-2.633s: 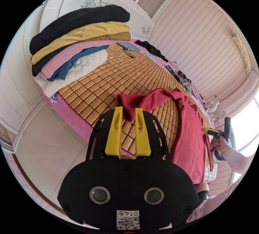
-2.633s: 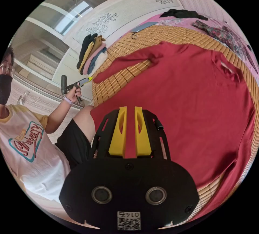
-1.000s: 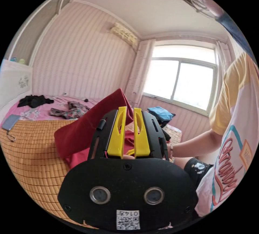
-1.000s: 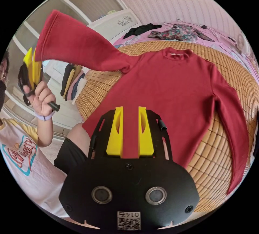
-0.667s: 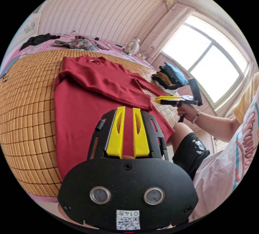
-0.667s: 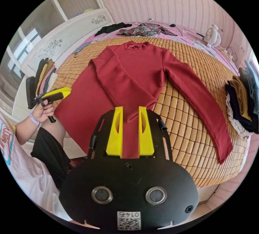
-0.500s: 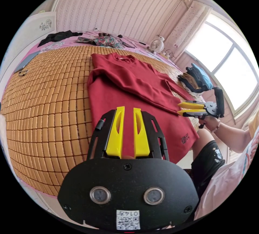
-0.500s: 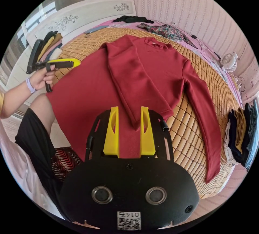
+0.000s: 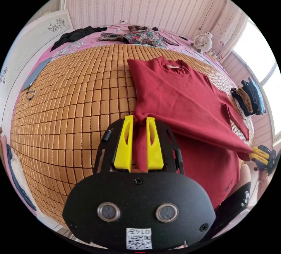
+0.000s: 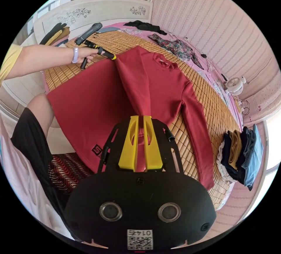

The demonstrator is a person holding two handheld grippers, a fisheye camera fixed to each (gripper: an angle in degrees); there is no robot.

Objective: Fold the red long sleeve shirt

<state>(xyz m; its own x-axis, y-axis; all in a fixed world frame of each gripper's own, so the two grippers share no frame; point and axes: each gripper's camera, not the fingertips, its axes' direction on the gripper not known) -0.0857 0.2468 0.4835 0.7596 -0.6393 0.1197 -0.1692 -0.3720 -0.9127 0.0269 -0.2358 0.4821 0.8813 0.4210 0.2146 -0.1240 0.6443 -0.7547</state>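
A: Since half a second ago: both grippers down on the folded sleeve (image 10: 137, 90). Left gripper (image 9: 138, 125) clamped on the fold at the shoulder end, red cloth pinched between the yellow jaws. Right gripper (image 10: 140, 125) clamped on the cuff end, jaws nearly together with cloth between.

B: Location of the shirt (image 9: 187, 101)?

A: Flat on the mat (image 9: 73, 104), collar away from the person, hem hanging over the near edge. Left sleeve laid slantwise across the chest. Other sleeve (image 10: 199, 131) lying straight along the mat, toward the pile (image 10: 243, 154) of folded clothes.

B: Right gripper seen from the left gripper view?

A: At the frame edge (image 9: 259, 156), on the sleeve tip. Left gripper also seen from the right gripper view (image 10: 101, 52), held in a hand (image 10: 86, 53), touching the shoulder fold.

B: Step in hand?

A: Probably tightening and squaring the sleeve fold. Task about a third done, by guess.

B: Advice?

A: Pull both ends apart evenly to take out slack. Keep the fold line parallel with the side seam. Lay the sleeve flat before letting go. Avoid dragging the body cloth beneath, likely to bunch on the slatted mat. Watch the overhanging hem for sliding.
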